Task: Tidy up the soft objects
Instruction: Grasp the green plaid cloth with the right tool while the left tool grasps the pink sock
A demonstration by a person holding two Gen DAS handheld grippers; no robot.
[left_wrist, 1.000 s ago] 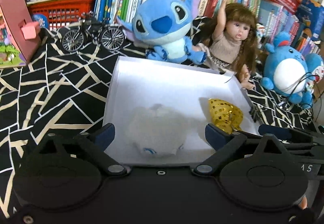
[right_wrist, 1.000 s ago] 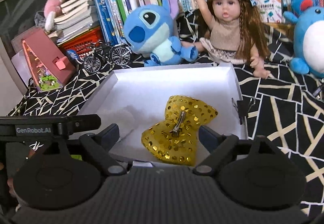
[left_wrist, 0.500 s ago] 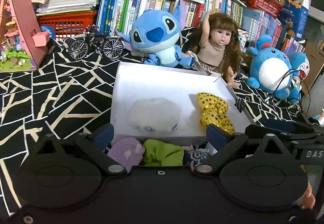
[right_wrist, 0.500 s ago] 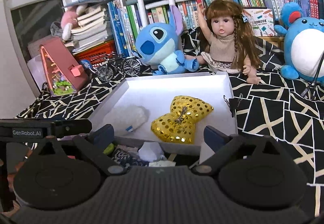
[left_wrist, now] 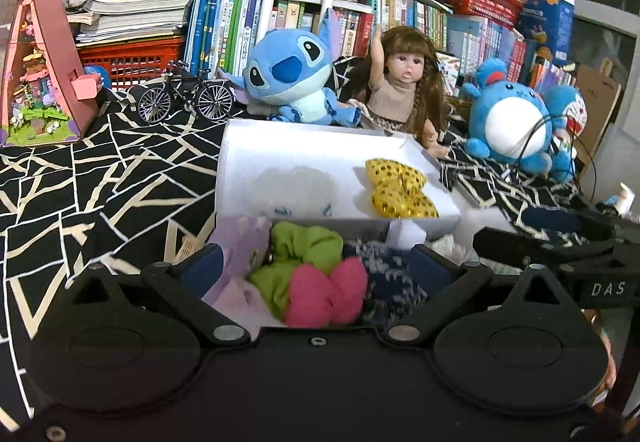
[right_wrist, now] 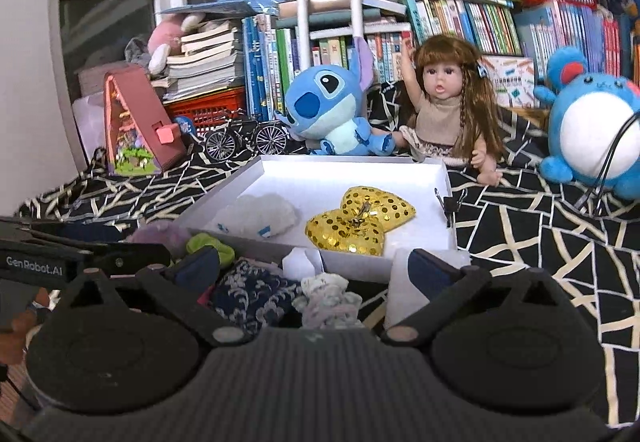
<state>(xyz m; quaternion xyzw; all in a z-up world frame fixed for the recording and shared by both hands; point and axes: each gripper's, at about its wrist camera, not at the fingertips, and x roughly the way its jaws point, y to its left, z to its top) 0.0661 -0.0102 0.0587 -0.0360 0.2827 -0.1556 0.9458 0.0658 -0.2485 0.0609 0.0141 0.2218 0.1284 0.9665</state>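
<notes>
A white box (left_wrist: 236,146) (right_wrist: 442,178) holds a white fluffy toy (left_wrist: 296,184) (right_wrist: 264,214) and a gold sequin bow (left_wrist: 400,188) (right_wrist: 360,220). In front of the box lies a pile of soft items: a lilac piece (left_wrist: 244,242), a green scrunchie (left_wrist: 304,246) (right_wrist: 210,244), a pink scrunchie (left_wrist: 326,296), a navy patterned cloth (left_wrist: 384,274) (right_wrist: 252,298) and a pale scrunchie (right_wrist: 326,300). My left gripper (left_wrist: 316,268) is open over the pile. My right gripper (right_wrist: 314,268) is open over the navy cloth and pale scrunchie. Both are empty.
Behind the box sit a blue Stitch plush (left_wrist: 292,78), a doll (left_wrist: 400,82), a blue round plush (left_wrist: 512,122), a model bicycle (left_wrist: 186,98) and a pink toy house (left_wrist: 40,70). Bookshelves stand behind. A binder clip (right_wrist: 448,202) is on the box's right wall.
Both grippers have pulled back from inside the box toward me and risen. The pile of soft items in front of the box has come into view. Both stayed open.
</notes>
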